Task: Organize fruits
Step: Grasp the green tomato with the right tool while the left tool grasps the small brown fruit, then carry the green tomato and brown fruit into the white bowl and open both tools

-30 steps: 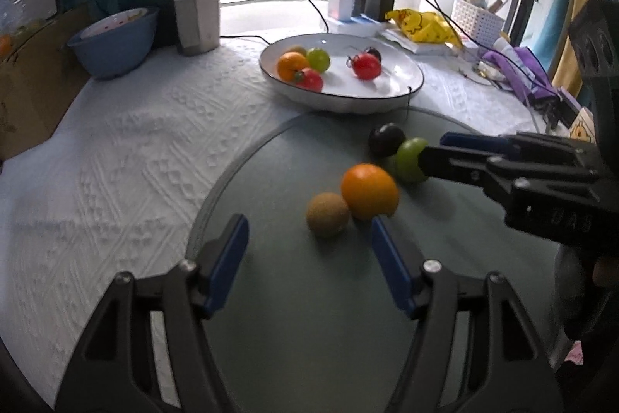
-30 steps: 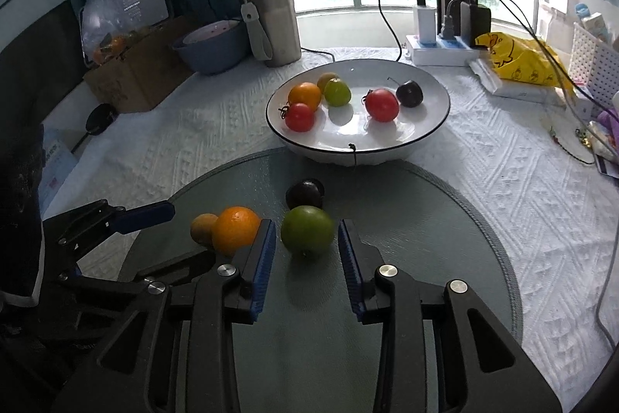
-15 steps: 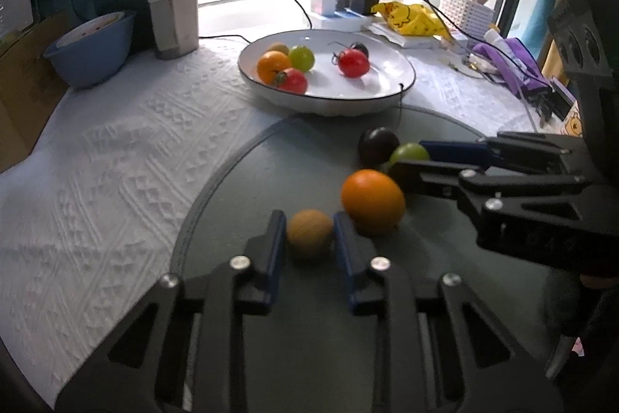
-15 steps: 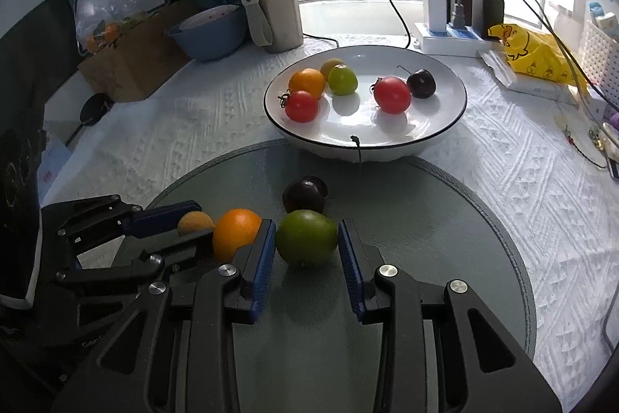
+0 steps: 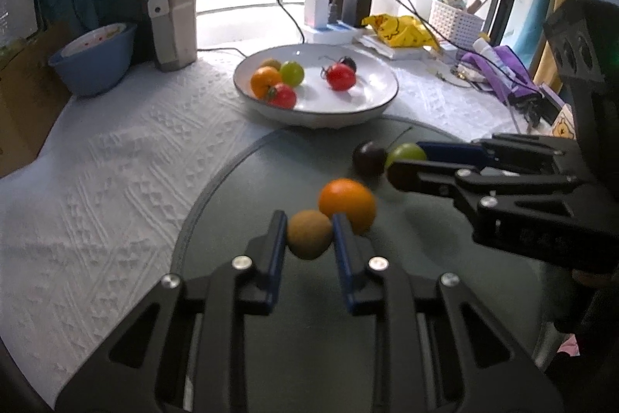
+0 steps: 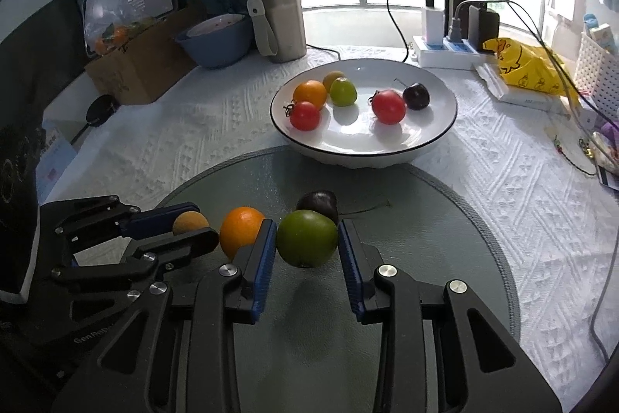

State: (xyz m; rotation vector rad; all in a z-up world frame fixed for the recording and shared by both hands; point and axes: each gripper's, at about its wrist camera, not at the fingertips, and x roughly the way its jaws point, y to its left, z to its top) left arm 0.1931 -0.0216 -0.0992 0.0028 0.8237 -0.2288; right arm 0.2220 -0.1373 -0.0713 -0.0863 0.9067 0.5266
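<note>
**Gripping two fruits on the grey mat**

Closing on a small, round, tan-brown fruit, the left tongs hold it between their blue pads, low over the round grey mat. An orange sits just beside this fruit, touching the right pad. The right tongs clamp a smooth green fruit the same way. A dark plum lies right behind the green fruit, close against it, its thin stem trailing on the mat.

Beyond the mat's far edge stands a white bowl with a dark rim. It holds two red tomatoes, an orange, a green fruit, a tan fruit and a dark plum.

A white textured cloth covers the table. Farther back are a blue bowl, a steel tumbler, a power strip with chargers and a yellow bag.
</note>
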